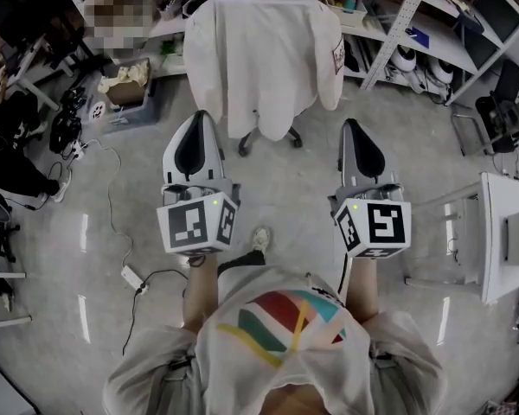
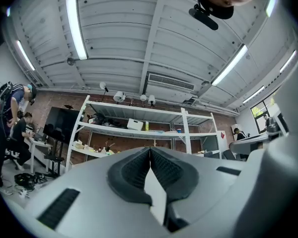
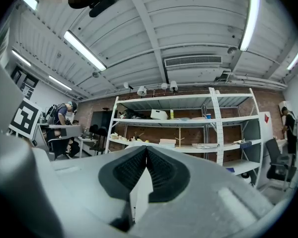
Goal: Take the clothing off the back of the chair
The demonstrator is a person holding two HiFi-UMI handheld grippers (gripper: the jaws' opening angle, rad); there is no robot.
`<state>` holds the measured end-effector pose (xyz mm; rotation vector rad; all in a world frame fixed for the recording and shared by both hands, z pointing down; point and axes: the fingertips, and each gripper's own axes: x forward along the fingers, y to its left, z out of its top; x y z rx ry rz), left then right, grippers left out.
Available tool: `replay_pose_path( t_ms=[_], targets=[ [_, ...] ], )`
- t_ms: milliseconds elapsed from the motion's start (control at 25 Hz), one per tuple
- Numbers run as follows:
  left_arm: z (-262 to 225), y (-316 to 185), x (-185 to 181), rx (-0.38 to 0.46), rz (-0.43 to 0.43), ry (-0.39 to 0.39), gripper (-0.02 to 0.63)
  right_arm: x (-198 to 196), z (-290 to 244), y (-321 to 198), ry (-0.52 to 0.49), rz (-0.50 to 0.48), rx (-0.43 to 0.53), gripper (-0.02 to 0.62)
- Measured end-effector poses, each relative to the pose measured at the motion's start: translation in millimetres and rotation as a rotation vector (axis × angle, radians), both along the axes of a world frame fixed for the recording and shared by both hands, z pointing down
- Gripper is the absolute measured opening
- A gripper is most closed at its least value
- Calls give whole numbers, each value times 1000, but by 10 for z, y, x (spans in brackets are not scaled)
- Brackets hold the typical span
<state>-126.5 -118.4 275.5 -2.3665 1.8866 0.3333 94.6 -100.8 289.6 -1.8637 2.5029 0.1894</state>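
Head view first: there's a good stretch of bare floor (image 1: pixel 294 188) between us and the chair (image 1: pixel 268 137), with nothing lying on it along the way. The white garment (image 1: pixel 259 59) is draped over the chair's back and covers most of it, straight ahead at the top middle. A shelving rack (image 1: pixel 389 24) runs right across behind the chair, so the room closes up just past it. On the left a grey bin (image 1: pixel 125 106) sits near the chair. Nearer us, a power strip (image 1: pixel 131 277) and its cable trail over the floor. On the right the edge of a white table (image 1: pixel 502 223) comes in, well apart from the chair. Our left gripper (image 1: pixel 199 119) and right gripper (image 1: pixel 355 126) are held out side by side, both aimed at the chair but well short of it, one towards each side of the garment. Our shoe (image 1: pixel 259 239) pokes out between them.

Left gripper view: the pads are pressed together at the tips, nothing between them. It's tipped a bit upward, so we get the rack, the ceiling lights (image 2: pixel 77 26) and a couple of people (image 2: pixel 12 118) off to the left.

Right gripper view: same deal, jaws fully together and empty. It's about level and facing the rack.
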Motion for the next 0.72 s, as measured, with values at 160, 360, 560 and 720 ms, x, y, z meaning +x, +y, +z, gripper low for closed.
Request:
replay_pose_path(
  t_ms=[160,360,560,720],
  targets=[
    [-122,-369,-162,24,16,-10,14,-114,-117,-389,-5,30,31,5],
    [-153,-807,-330,41,47,-13,14,-238,-176,-749,6,78,58,5],
    [-165,-1163,-347,42,69,2,14,-206,-154,-955,13,107,40,5],
    [-201,-1329,-247,44,78,4,14,-82,-151,-1099,16,129,36,5]
  ],
)
